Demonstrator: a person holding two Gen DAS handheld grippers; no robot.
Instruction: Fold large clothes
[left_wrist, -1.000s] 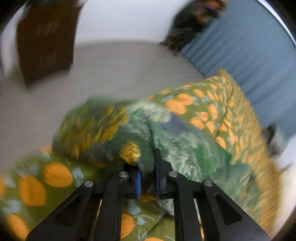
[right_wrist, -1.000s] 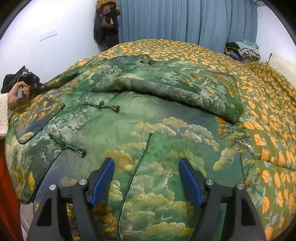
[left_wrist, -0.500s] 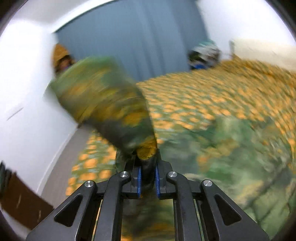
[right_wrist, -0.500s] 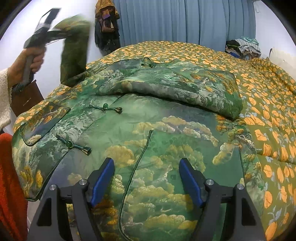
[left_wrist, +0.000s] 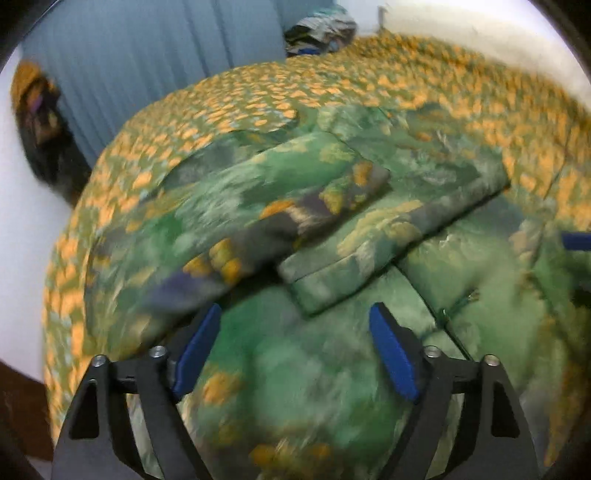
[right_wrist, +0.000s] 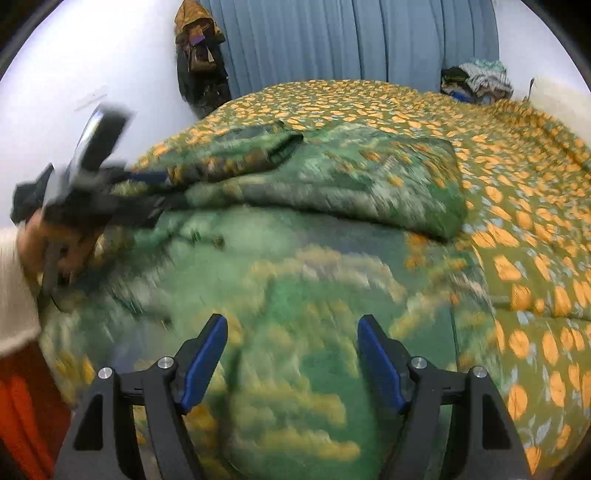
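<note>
Now, from your left wrist camera, your left gripper has its blue pads spread wide; its jaws have just been opening, and nothing is between them. Below it lies the green jacket, spread over the bedspread with its orange leaf print. One sleeve lies across the jacket's upper body, just beyond your left finger, loose and not gripped. A second folded sleeve lies on the jacket right of the first, the two touching where they meet. At the right edge of this view a bit of blue pad shows over the jacket. Past the jacket's far edge a heap of clothes sits by the blue curtain. Everything is smeared by blur, so fine detail on the jacket cannot be made out.

From your right wrist camera, your right gripper hangs over the jacket's near part with its jaws well apart and empty, pads clear of the cloth. Only this view shows your left hand, with a pale sleeve cuff, holding the left gripper at the jacket's left edge, its fingers reaching toward the sleeve lying there. It also shows dark garments hanging on the wall, far beyond the jacket and left of the curtain, and something red at the jacket's near left corner.
</note>
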